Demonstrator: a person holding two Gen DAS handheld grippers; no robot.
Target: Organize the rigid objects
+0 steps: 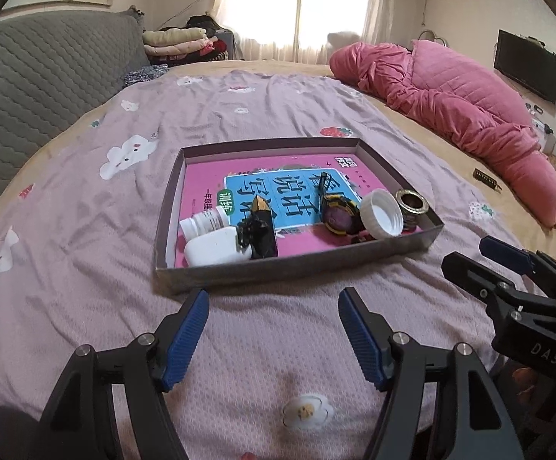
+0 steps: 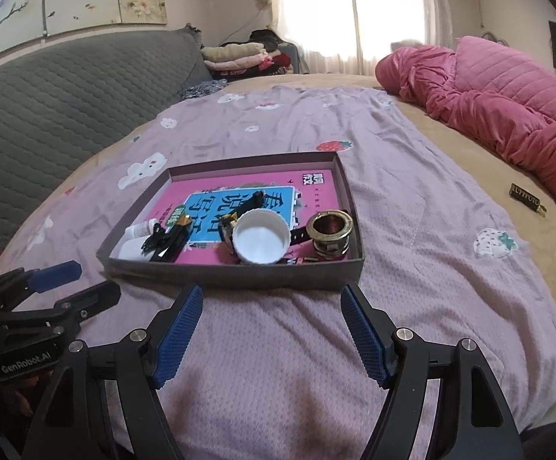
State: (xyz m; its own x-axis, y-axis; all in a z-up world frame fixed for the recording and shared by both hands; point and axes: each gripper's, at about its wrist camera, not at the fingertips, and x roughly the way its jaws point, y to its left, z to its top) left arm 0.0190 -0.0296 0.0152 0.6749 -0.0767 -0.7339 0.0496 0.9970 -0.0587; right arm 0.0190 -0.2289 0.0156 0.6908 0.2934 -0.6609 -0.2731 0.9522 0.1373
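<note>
Both tools are hovering over the lilac patterned bedsheet, the left gripper and right gripper each gaping wide and holding nothing. The shallow brown cardboard tray is already keeping 2 white plastic bottles, a white screw cap and a brass ring fitting. A small dark clip is lying well apart near the pink quilt; reaching for it on soft bedding is risking a slipped pinch

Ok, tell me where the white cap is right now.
The white cap lies open side up in the shallow box, near its front wall toward the right in both views, between the watch and the brass ring.
</note>
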